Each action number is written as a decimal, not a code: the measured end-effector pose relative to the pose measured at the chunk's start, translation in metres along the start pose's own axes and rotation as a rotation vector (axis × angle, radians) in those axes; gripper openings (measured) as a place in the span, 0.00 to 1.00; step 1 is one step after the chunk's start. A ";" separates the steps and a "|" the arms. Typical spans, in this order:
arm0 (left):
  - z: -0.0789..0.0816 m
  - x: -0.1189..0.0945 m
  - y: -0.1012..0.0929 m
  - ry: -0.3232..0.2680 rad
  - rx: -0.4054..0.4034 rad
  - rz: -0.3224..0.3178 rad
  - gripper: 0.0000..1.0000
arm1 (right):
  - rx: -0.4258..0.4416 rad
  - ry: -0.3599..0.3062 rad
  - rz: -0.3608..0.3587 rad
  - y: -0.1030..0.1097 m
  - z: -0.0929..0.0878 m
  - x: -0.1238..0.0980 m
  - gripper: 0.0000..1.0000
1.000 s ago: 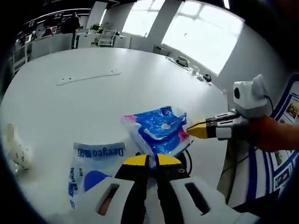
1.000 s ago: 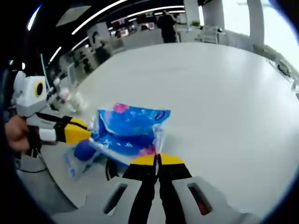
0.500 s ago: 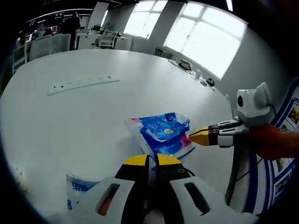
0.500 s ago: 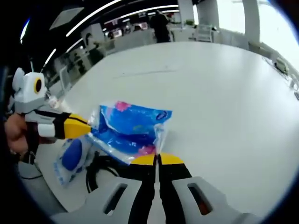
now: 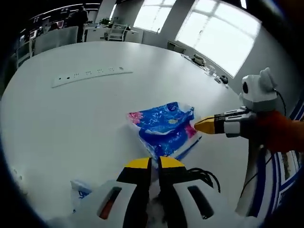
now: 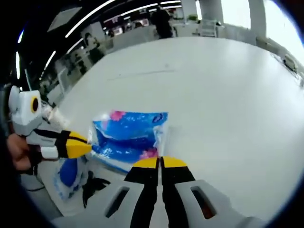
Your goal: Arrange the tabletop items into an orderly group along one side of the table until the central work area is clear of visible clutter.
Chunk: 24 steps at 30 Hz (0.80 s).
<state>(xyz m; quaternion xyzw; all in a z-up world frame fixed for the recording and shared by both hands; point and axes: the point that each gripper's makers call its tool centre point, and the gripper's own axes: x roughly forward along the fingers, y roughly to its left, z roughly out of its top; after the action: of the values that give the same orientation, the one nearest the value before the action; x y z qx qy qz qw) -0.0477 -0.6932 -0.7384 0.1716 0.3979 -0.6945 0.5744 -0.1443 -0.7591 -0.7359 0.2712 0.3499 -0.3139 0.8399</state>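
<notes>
A blue plastic packet with pink spots (image 5: 164, 126) hangs stretched between both grippers just above the white table (image 5: 71, 118). My left gripper (image 5: 151, 164) is shut on its near edge. My right gripper (image 5: 198, 126) comes in from the right, held by a hand, and pinches the packet's right corner. In the right gripper view the same packet (image 6: 128, 135) lies ahead of my right gripper (image 6: 160, 163), whose jaws are closed on its edge. The left gripper (image 6: 88, 147) grips it from the left.
A white pouch with blue print (image 6: 69, 175) and a black cable (image 6: 92, 185) lie near the table's edge. A white power strip (image 5: 90, 76) sits further out. Small items (image 5: 209, 71) line the far edge by the windows. A person (image 6: 161, 21) stands far off.
Both grippers have kept their hold on the blue packet. The views have shifted, and the white pouch and the cable now sit lower and closer to the frame edge.
</notes>
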 end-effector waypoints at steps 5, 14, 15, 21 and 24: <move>0.002 0.003 0.004 0.001 -0.044 -0.002 0.04 | 0.029 0.016 -0.011 -0.002 0.000 0.009 0.00; -0.004 -0.009 0.007 0.019 -0.013 0.000 0.10 | 0.083 0.013 -0.023 -0.018 -0.002 0.010 0.03; -0.004 -0.011 0.007 0.016 -0.017 -0.002 0.11 | 0.080 0.012 -0.019 -0.018 -0.002 0.009 0.04; -0.007 -0.026 0.011 -0.002 -0.014 0.016 0.11 | 0.062 0.008 -0.010 -0.018 -0.008 0.001 0.05; -0.007 -0.036 0.013 -0.017 -0.010 0.019 0.10 | 0.068 0.018 -0.013 -0.024 -0.012 0.001 0.01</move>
<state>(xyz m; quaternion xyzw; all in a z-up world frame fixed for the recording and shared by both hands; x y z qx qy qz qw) -0.0273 -0.6645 -0.7226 0.1665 0.3950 -0.6883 0.5853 -0.1657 -0.7674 -0.7497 0.3000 0.3484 -0.3285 0.8250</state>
